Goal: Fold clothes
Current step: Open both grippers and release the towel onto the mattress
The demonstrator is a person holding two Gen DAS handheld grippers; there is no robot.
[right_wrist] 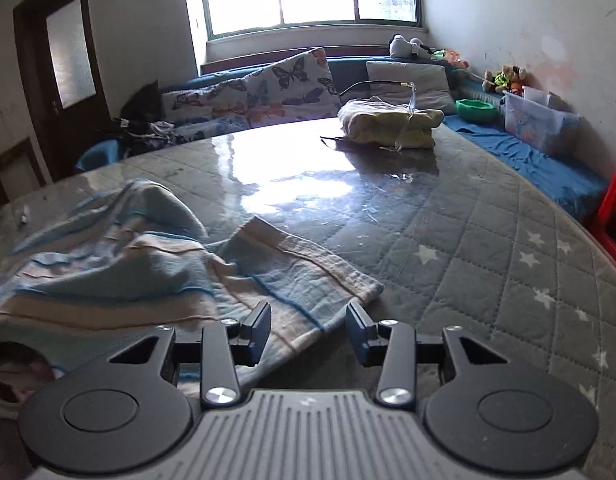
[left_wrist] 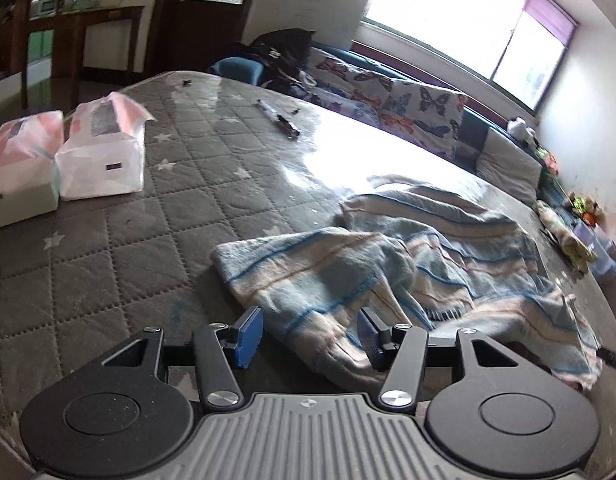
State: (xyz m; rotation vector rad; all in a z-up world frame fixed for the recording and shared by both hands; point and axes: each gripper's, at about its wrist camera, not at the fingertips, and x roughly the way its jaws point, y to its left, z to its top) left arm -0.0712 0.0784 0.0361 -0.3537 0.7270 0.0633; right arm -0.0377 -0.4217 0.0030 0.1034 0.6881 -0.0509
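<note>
The grey quilted table cover [left_wrist: 108,248] with white stars fills both views under a glossy clear sheet; window glare at 12 o'clock washes out its middle. On it lies the striped blue-and-cream cloth [left_wrist: 408,264], rumpled and partly doubled over, spreading from the centre toward 4 o'clock in the left wrist view and from 9 o'clock toward the centre in the right wrist view; its far edges run out of frame.

At 10 o'clock in the left view sit two white tissue packs [left_wrist: 100,160]; each has a small dark label, too blurred to read. A folded yellow-white bundle [right_wrist: 388,124] lies at 1 o'clock in the right view.

The left gripper [left_wrist: 310,336] has its blue pads apart, a fold of the cloth lying between them, not pinched. The right gripper [right_wrist: 308,332] also stands parted, over the cloth's near corner, gripping nothing.
</note>
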